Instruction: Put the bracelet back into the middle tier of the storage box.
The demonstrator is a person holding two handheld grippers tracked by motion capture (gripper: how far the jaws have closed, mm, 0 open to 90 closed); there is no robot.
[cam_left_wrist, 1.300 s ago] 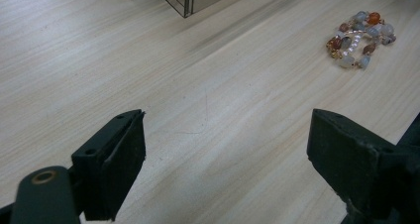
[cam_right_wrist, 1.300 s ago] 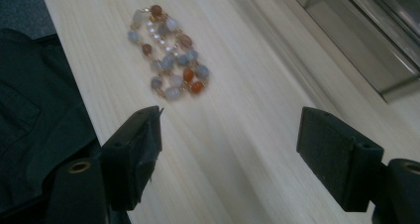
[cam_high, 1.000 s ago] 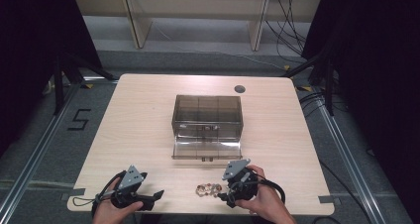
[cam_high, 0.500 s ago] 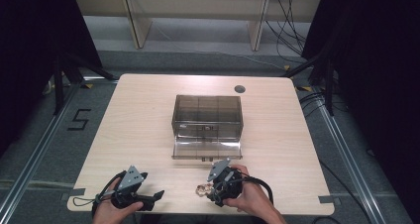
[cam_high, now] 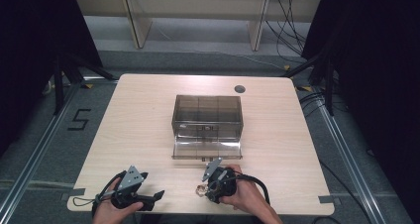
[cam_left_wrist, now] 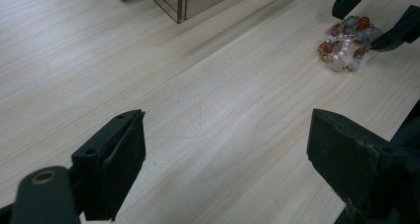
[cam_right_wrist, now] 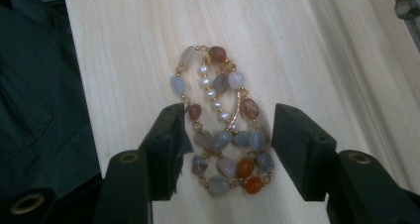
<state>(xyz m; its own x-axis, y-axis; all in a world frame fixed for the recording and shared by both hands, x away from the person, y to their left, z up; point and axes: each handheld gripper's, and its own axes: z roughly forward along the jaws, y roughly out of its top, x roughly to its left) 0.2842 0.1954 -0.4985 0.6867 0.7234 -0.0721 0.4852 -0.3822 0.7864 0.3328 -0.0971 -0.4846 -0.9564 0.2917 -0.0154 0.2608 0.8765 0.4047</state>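
Now your right gripper [cam_right_wrist: 225, 135] has swung in from the right over the last second and come down on the bracelet [cam_right_wrist: 222, 122], so the pick-up is about to begin rather than merely being lined up. Its jaws stand apart, one on each side of the beads: the left finger [cam_right_wrist: 166, 140] is touching or nearly touching the outer strand, while the right finger [cam_right_wrist: 297, 144] sits a little clear of it. The bracelet lies flat on the table [cam_high: 148, 115] between those fingers, its near half inside the gap and its far loop reaching beyond the tips. Your left gripper [cam_left_wrist: 225, 154] has not moved; it rests spread wide, holding nothing, well to the side, with the box [cam_high: 207, 120] beyond both.
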